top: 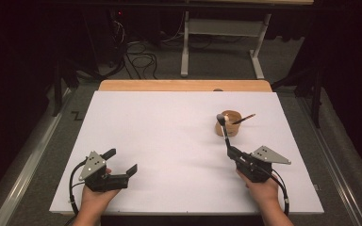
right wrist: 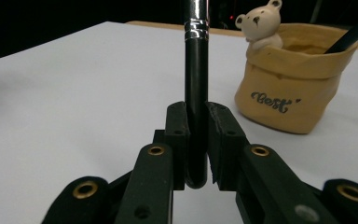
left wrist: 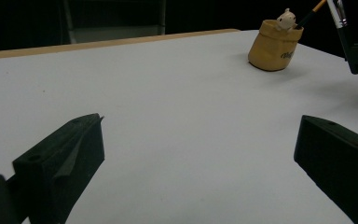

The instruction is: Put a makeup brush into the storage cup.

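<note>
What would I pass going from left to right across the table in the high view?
Left gripper, open and holding nothing → a wide stretch of white table → brush held upright in the right gripper → tan pot with a second brush leaning in it.

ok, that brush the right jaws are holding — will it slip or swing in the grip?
Probably stiff: the brush stands straight above the right gripper. Its handle looks round and glossy, so it may twist or slide between the jaws. They clamp only its bottom end, so the long top, near the pot, could likely lever sideways if bumped.
</note>
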A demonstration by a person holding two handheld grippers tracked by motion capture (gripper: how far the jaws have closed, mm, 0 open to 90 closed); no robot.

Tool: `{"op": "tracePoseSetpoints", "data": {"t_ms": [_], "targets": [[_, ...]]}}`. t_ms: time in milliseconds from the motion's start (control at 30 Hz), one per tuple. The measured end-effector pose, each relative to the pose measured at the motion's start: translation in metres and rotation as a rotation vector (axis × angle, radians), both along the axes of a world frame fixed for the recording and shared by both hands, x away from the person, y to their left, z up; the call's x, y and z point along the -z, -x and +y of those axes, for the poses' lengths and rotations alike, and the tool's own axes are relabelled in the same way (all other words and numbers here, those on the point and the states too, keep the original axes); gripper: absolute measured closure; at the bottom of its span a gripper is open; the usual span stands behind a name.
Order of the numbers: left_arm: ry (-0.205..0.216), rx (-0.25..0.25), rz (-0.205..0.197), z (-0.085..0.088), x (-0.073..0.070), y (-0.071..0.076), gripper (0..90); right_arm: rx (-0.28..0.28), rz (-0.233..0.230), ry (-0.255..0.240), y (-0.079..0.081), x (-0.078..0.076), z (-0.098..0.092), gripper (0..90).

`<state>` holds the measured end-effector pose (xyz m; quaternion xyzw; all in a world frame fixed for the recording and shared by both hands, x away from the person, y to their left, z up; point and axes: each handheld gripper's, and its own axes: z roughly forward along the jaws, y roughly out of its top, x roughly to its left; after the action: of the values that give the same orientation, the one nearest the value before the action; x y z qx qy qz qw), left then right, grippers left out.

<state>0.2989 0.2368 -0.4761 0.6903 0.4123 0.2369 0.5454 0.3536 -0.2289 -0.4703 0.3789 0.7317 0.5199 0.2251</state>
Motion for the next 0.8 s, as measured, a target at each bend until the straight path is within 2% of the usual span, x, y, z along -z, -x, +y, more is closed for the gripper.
{"op": "tracePoseSetpoints", "data": {"t_ms": [67, 233, 533, 800], "targets": [[-0.001, 0.001, -0.001, -0.0002, -0.0001, 0.0003, 2.4, -0.006, -0.044, -0.008, 0.0023, 0.0009, -0.0002, 80.8], [0.003, 0.003, -0.005, -0.0001, -0.0006, 0.001, 2.4, 0.001, -0.1, -0.021, 0.0057, -0.0005, -0.0007, 80.8], [0.0, 0.003, -0.019, -0.0014, -0.0015, 0.002, 2.3, -0.002, -0.104, -0.024, 0.0072, 0.0002, -0.0009, 80.8], [0.014, 0.004, -0.02, -0.0086, -0.0039, 0.0027, 2.3, -0.038, -0.122, -0.032, 0.0105, -0.0027, 0.0043, 80.7]]}}
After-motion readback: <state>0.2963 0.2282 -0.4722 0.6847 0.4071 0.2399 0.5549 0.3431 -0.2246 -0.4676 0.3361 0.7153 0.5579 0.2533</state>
